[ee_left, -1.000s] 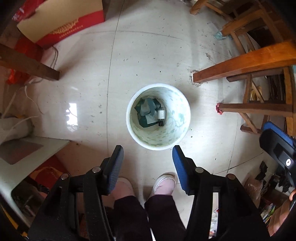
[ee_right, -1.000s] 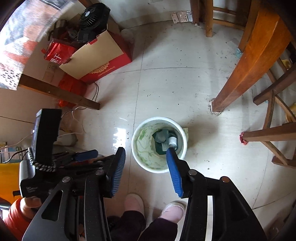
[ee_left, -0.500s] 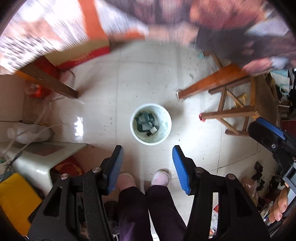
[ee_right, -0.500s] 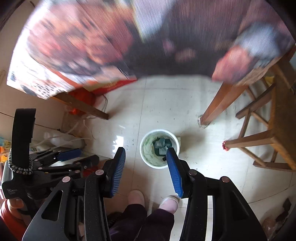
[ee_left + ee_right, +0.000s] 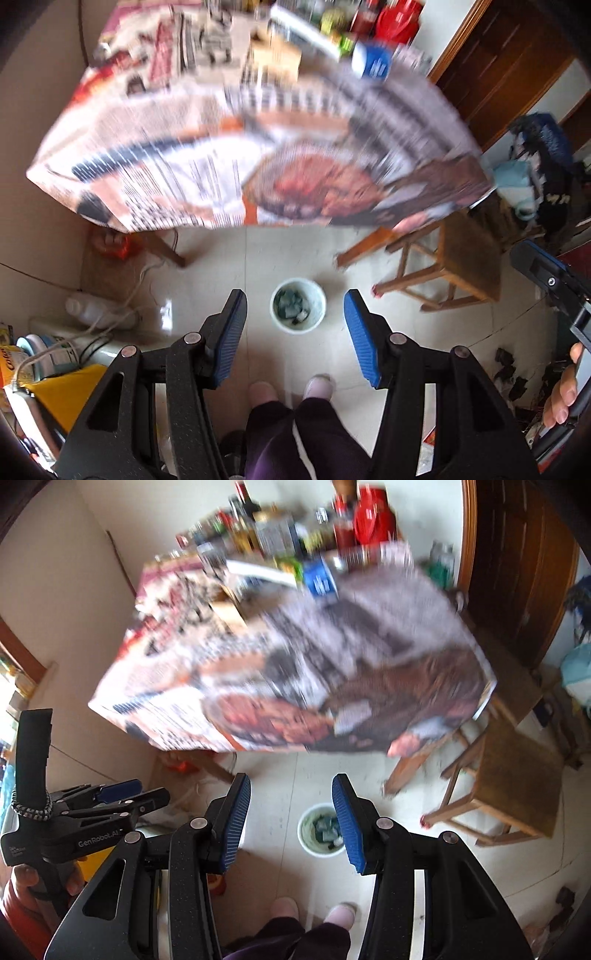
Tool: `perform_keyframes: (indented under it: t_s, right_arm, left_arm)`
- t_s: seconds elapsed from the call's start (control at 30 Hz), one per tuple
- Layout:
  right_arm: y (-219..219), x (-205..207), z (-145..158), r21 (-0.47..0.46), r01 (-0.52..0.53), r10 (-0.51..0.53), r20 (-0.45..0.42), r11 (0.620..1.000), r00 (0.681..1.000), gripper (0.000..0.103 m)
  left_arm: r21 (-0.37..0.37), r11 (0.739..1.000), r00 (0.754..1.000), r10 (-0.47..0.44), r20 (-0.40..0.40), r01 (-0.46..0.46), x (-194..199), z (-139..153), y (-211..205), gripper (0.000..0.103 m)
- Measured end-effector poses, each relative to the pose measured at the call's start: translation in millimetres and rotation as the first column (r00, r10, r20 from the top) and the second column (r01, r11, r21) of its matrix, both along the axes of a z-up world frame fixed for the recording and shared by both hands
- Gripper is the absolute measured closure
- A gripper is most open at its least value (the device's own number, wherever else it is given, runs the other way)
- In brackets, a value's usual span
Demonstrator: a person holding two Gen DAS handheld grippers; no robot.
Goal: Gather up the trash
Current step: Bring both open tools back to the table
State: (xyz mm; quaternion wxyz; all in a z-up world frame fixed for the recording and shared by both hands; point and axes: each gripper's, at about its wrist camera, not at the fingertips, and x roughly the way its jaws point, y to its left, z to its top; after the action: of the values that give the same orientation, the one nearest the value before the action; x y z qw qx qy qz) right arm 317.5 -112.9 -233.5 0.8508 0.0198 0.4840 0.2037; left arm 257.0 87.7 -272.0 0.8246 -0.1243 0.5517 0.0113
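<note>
A white trash bin (image 5: 298, 311) stands far below on the tiled floor, holding green and white wrappers. In the right wrist view the same bin (image 5: 318, 835) is partly hidden by a blue fingertip. My left gripper (image 5: 293, 326) hangs high above the bin, open, with nothing between its blue pads. My right gripper (image 5: 290, 814) is also open and empty. Each gripper appears in the other's view: the left gripper (image 5: 122, 794) at the left edge, the right gripper (image 5: 546, 280) at the right edge.
A table (image 5: 258, 147) covered with printed paper fills the upper frame, blurred; bottles, jars and a red container (image 5: 371, 520) crowd its far side. A wooden stool (image 5: 454, 266) stands right of the bin. The person's slippered feet (image 5: 291, 387) are below. Cables and clutter lie at the left.
Both grippers have risen far above the floor and tilted up. The bin has shrunk in view and the tabletop has come into sight. Jaw openings are unchanged.
</note>
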Motion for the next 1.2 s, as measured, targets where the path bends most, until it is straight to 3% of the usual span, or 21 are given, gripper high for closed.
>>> perform_keyframes:
  t_s: [0.27, 0.5, 0.63, 0.7, 0.77, 0.93, 1.07, 1.2]
  right_arm:
    - [7, -42, 99, 0.052, 0.028, -0.036, 0.178, 0.998, 0.983, 0.06]
    - [16, -69, 163, 0.062, 0.038, -0.057, 0.34, 0.997, 0.939, 0.06]
    - [20, -79, 187, 0.065, 0.059, -0.081, 0.421, 0.996, 0.903, 0.06]
    - [19, -82, 195, 0.074, 0.075, -0.1, 0.448, 0.994, 0.889, 0.06]
    - [17, -83, 200, 0.086, 0.089, -0.12, 0.472, 0.992, 0.874, 0.052]
    - [11, -79, 205, 0.084, 0.127, -0.152, 0.524, 0.988, 0.838, 0.027]
    - [6, -63, 206, 0.074, 0.137, -0.155, 0.547, 0.988, 0.822, 0.024]
    - [0, -38, 203, 0.066, 0.112, -0.13, 0.549, 0.991, 0.826, 0.023]
  left_arm:
    - [-0.024, 0.998, 0.982, -0.047, 0.18, 0.052, -36, 104, 5, 0.049]
    - [0.025, 0.996, 0.922, -0.086, 0.377, 0.082, -58, 187, 9, 0.049]
    - [0.034, 0.995, 0.885, -0.102, 0.454, 0.097, -68, 216, 15, 0.048]
    - [0.058, 0.994, 0.867, -0.107, 0.486, 0.09, -71, 228, 16, 0.045]
    - [0.076, 0.994, 0.852, -0.11, 0.512, 0.083, -72, 236, 17, 0.043]
    - [0.082, 0.994, 0.837, -0.101, 0.537, 0.067, -64, 247, 19, 0.033]
    - [0.093, 0.995, 0.833, -0.07, 0.549, 0.022, -49, 248, 18, 0.015]
    - [0.095, 0.995, 0.834, -0.034, 0.551, -0.022, -23, 247, 13, 0.014]
